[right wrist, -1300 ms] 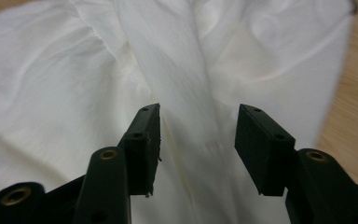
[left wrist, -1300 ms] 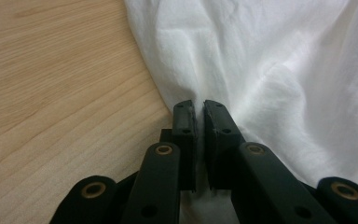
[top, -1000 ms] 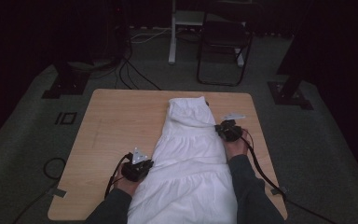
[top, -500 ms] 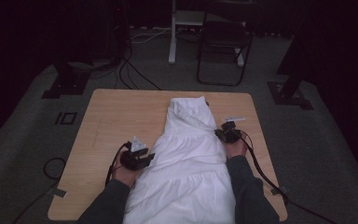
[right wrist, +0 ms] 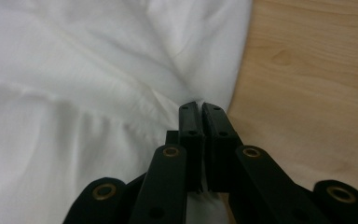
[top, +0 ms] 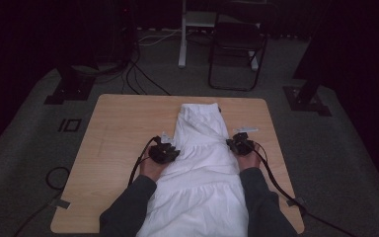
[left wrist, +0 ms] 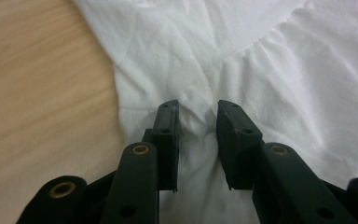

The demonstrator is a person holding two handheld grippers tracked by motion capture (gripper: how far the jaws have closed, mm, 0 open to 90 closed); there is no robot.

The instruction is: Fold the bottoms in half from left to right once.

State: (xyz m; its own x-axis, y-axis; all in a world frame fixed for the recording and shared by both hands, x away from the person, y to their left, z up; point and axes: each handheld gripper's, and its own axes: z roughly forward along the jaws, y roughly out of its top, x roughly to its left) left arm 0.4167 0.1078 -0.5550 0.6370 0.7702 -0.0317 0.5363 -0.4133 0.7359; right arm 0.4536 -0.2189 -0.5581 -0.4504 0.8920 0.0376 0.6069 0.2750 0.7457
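Lying flat, creased white garment [top: 202,158]

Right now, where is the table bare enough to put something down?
The widest bare wood is the table strip between its left edge and the white garment, beside the left gripper. A band lies free along the far edge, left of the garment's top. The right strip, past the right gripper, is narrow. The middle is covered by cloth and forearms.

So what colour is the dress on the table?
The dress is plain white; the left gripper view shows it best.
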